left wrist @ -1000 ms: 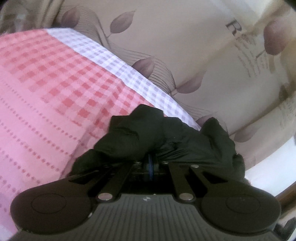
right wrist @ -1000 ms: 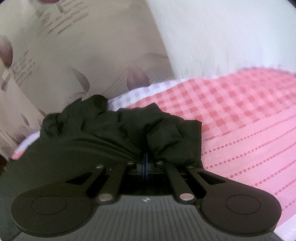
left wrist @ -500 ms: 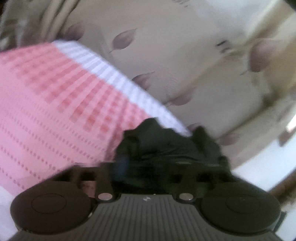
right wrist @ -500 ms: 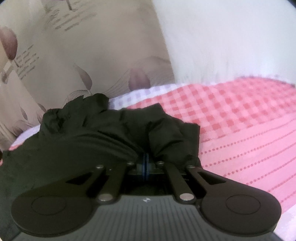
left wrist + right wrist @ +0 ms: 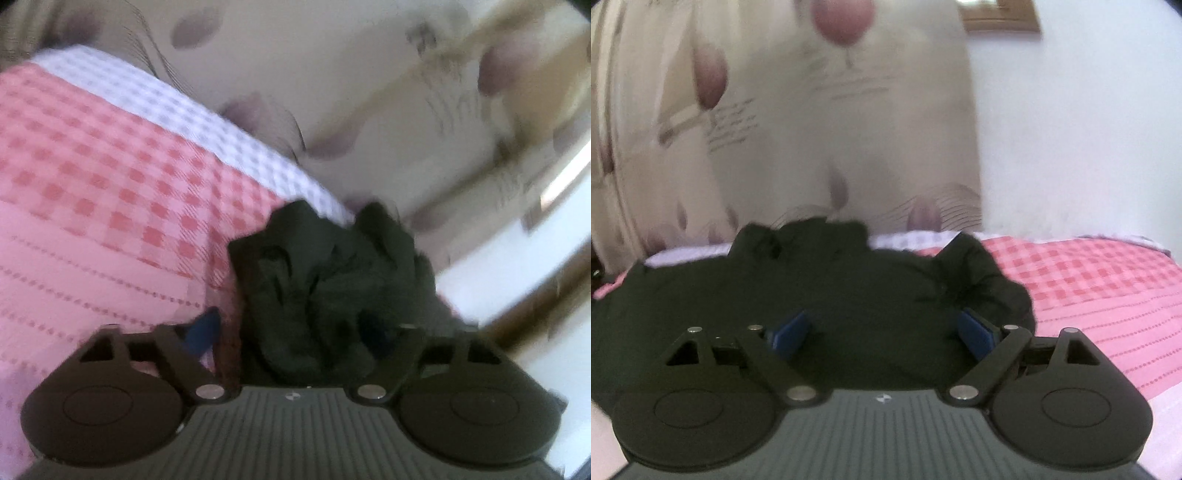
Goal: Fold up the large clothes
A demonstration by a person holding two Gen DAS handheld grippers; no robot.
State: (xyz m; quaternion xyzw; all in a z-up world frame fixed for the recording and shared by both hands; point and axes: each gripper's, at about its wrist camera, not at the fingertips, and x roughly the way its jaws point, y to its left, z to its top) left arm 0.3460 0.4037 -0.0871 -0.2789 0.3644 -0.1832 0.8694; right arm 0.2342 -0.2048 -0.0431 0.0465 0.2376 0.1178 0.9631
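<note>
Blur smears both views, and black cloth hides the left tongs' [image 5: 295,332] right pad. Left tongs closing, right tongs [image 5: 882,332] opening, neither pinching; the black garment [image 5: 820,295] lies bunched on the bed [image 5: 1089,288] at twelve o'clock, between both pairs.

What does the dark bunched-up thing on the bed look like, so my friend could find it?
Find the bed with the pink checked cover, in front of the flowery curtain. Near its lilac-checked edge lies the black garment, crumpled. It is the only dark, plain thing there.
</note>
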